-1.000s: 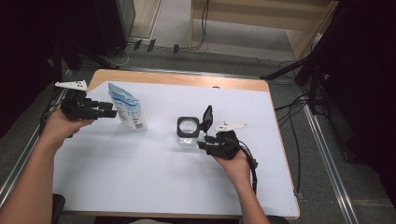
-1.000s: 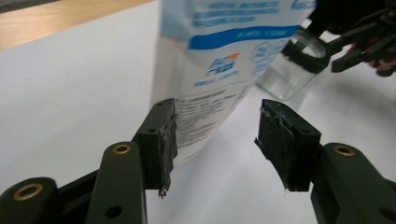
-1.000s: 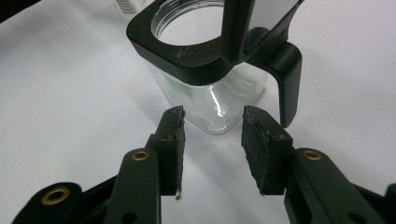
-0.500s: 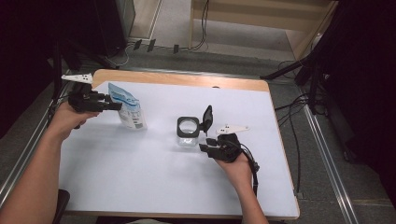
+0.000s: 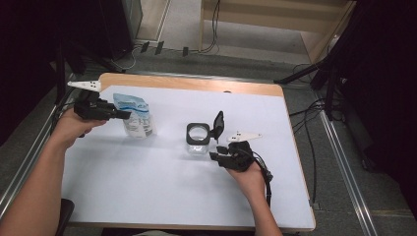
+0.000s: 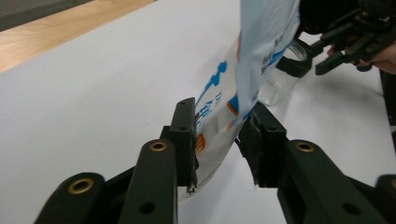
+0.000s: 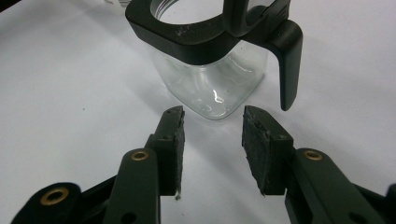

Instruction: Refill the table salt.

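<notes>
The blue-and-white pouch (image 6: 252, 70) bears blue printing and an orange mark, too blurred and creased to read.

high view overhead, gripper views close along jaws, sharing jar (image 5: 198, 140)

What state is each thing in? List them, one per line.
Blue-and-white pouch: upright, pinched at its edge.
Clear jar: upright, flip lid open.
Left gripper: just closed on the pouch.
Right gripper: open, short of the jar.
</notes>
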